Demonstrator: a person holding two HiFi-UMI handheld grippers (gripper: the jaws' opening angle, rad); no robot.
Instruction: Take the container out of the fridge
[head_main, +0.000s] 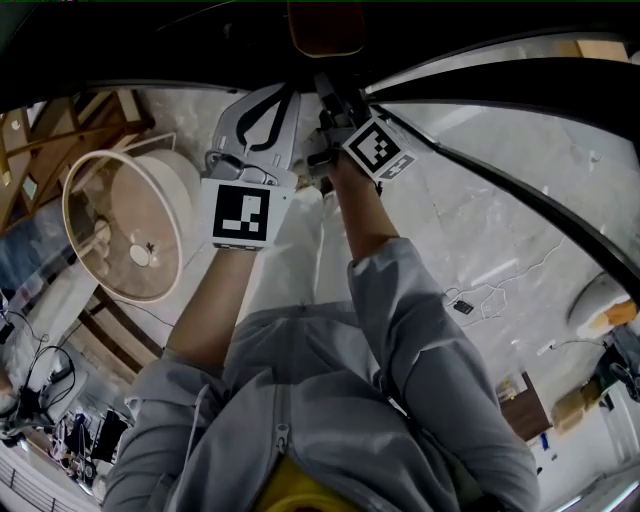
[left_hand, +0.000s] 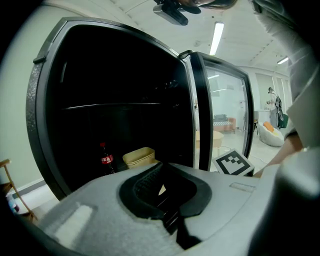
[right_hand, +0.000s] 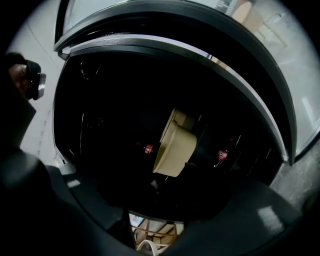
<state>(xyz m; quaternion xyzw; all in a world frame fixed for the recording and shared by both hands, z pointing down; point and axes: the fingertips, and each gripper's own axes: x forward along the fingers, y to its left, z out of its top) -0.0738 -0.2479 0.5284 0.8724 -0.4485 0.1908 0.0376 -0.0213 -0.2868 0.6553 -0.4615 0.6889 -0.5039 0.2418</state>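
Observation:
The beige container (left_hand: 139, 157) stands on a low shelf inside the dark, open fridge (left_hand: 115, 100), beside a cola bottle (left_hand: 106, 160). In the right gripper view the container (right_hand: 175, 145) lies straight ahead, well beyond the jaws, and nothing touches it. My right gripper (right_hand: 165, 200) is open with nothing between its fingers. In the head view it (head_main: 335, 115) reaches toward the fridge opening. My left gripper (left_hand: 162, 192) is shut and empty, and stays outside the fridge, to the left of the right one (head_main: 262, 115).
The fridge's glass door (left_hand: 220, 110) stands open to the right, and its black edge (head_main: 520, 190) curves past my right arm. A second cola bottle (right_hand: 221, 155) is right of the container. A round fan (head_main: 125, 225) stands on the floor at my left.

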